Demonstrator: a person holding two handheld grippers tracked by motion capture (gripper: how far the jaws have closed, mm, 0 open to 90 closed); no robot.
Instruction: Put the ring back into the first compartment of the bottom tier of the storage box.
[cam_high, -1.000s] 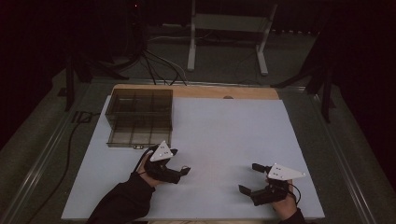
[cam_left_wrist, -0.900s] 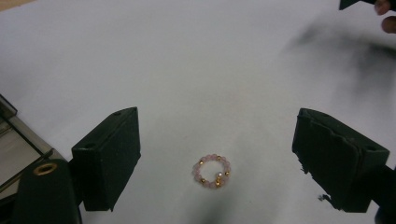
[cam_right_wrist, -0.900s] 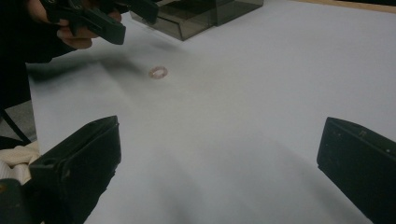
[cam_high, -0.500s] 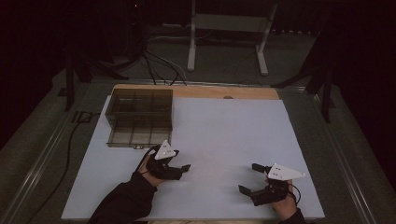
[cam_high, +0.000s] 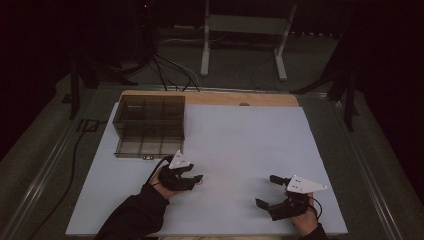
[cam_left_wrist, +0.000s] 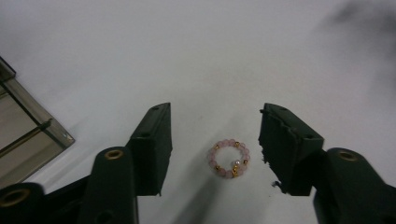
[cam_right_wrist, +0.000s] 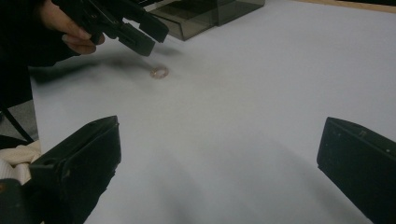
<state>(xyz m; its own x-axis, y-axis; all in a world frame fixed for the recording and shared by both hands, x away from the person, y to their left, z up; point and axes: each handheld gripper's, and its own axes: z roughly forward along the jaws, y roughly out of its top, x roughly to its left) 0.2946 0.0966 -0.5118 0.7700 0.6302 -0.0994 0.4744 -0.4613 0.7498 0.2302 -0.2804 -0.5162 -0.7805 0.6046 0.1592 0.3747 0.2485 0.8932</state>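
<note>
A small ring of pink and gold beads (cam_left_wrist: 229, 158) lies flat on the white table top (cam_left_wrist: 233, 56). My left gripper (cam_left_wrist: 215, 116) hovers over it, one black jaw on either side and a clear gap to each. The jaws have just been closing, with the ring between them but untouched. The right gripper view has the ring (cam_right_wrist: 159, 72) just below the left gripper (cam_right_wrist: 154, 39). In the high view the left gripper (cam_high: 197, 179) is at the front left. My right gripper (cam_high: 266, 190) rests at the front right, open wide and holding nothing (cam_right_wrist: 219, 140).
A smoky clear box with compartments (cam_high: 150, 125) stands at the back left of the table, its corner close to the left gripper (cam_left_wrist: 28, 135). White surface spreads between the two grippers. Cables and a metal stand (cam_high: 245, 30) lie beyond the table's far edge.
The left gripper's jaws look narrower than a second ago, and the hand has barely shifted. The right gripper has kept still.
</note>
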